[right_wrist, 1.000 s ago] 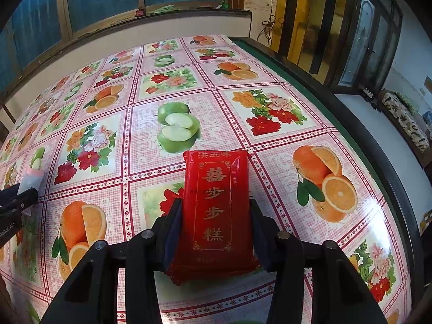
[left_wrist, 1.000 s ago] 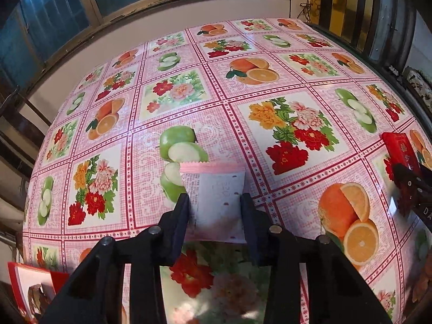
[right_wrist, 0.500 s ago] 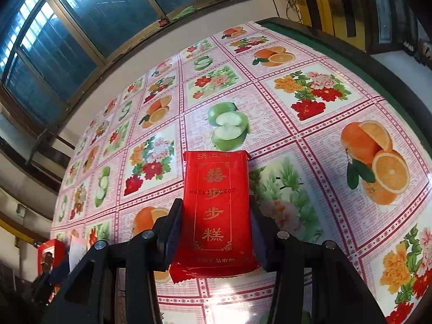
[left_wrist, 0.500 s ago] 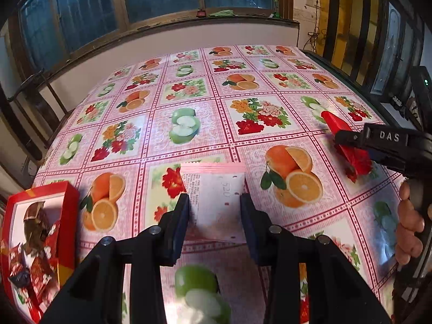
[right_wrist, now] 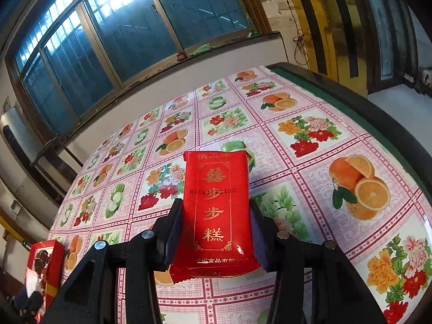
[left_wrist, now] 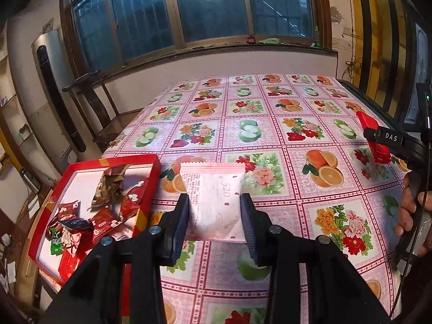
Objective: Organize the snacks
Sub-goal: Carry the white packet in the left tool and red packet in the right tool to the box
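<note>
Left gripper [left_wrist: 214, 208] clamped on pink-white snack packet [left_wrist: 213, 197], jaws narrow, pads pressing both sides, packet raised off the tablecloth [left_wrist: 270, 124]. Versus a second ago: the red box [left_wrist: 147, 189] of wrapped snacks, then only a sliver at the lower left edge, now sits just left of the claw, and the window is in view. Right gripper [right_wrist: 216, 216] clamped on red snack packet [right_wrist: 216, 202], same grip as before, box now far to its lower left; a hand [left_wrist: 413, 205] holds it.
</note>
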